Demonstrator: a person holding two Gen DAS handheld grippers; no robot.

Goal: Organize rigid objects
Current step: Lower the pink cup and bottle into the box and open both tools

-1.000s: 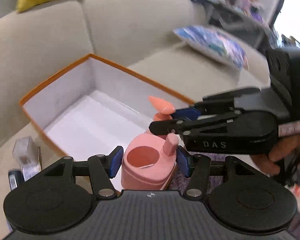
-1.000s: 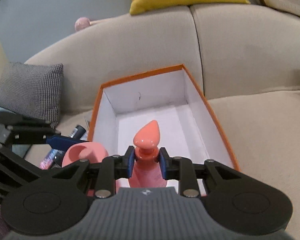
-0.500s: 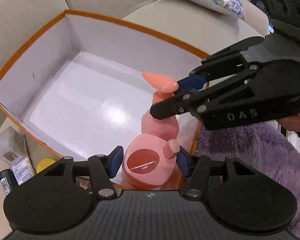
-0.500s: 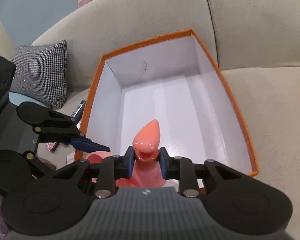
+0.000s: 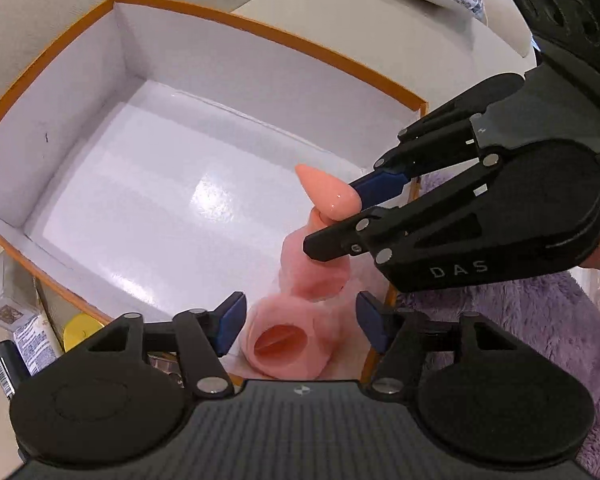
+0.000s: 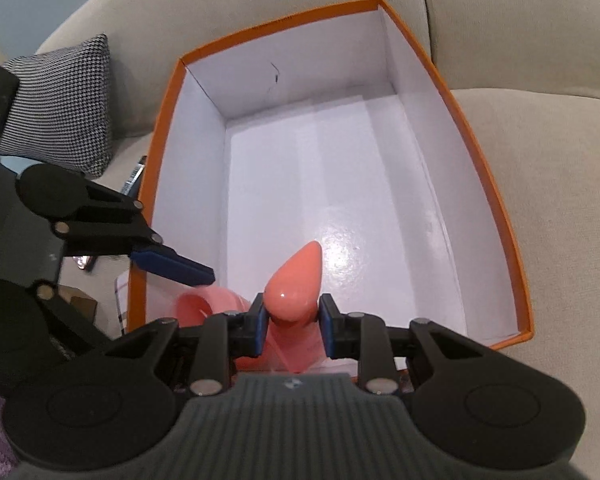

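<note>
Change: a second ago my left tool (image 5: 298, 322) gripped the pink cup (image 5: 286, 344); now its fingers stand spread, clear of the cup's sides.
Cup: low in the box's (image 6: 496, 216) near corner, blurred, apparently just let go.
Right tool (image 6: 292, 330): clamped on the neck of the pink bottle (image 6: 296, 276), beside the cup, inside the box's near end.
Meaning: cup looks delivered; the bottle is next to release.
Box: on the sofa (image 6: 540, 128).

left tongs (image 5: 300, 322): black, blue pads, silver screws | right tongs (image 6: 292, 330): same, "DAS" lettering
</note>
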